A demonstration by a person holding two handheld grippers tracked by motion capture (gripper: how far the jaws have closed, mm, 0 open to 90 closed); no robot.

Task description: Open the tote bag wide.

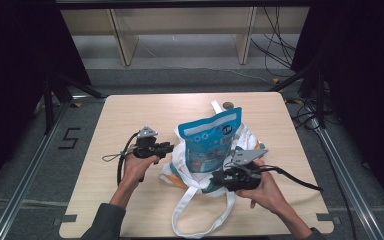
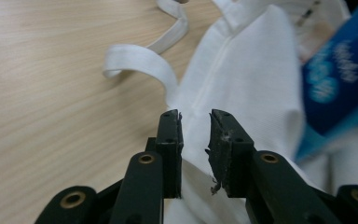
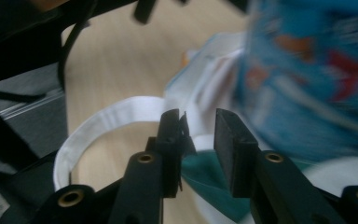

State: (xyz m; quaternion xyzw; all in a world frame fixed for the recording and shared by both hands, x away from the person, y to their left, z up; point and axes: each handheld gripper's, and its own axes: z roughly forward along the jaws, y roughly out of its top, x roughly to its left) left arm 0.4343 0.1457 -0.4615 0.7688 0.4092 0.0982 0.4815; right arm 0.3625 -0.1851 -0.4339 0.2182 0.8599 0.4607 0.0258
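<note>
A white tote bag (image 1: 176, 167) lies on the wooden table (image 1: 130, 115), and a blue snack bag (image 1: 210, 140) stands upright in its mouth. My left gripper (image 1: 169, 146) is at the tote's left edge; in the left gripper view (image 2: 196, 126) its jaws stand a little apart over the white cloth (image 2: 251, 79) without pressing on it. My right gripper (image 1: 215, 176) is at the tote's front right. In the right gripper view (image 3: 198, 126) its jaws also stand a little apart, with the blurred snack bag (image 3: 307, 79) and a white strap (image 3: 112, 114) beyond them.
One tote strap (image 1: 195, 227) loops toward the table's near edge, another (image 2: 140, 60) curls on the wood. A small round object (image 1: 228, 105) sits at the far edge. Beyond the table are wooden shelf legs (image 1: 122, 45) and floor cables (image 1: 280, 50).
</note>
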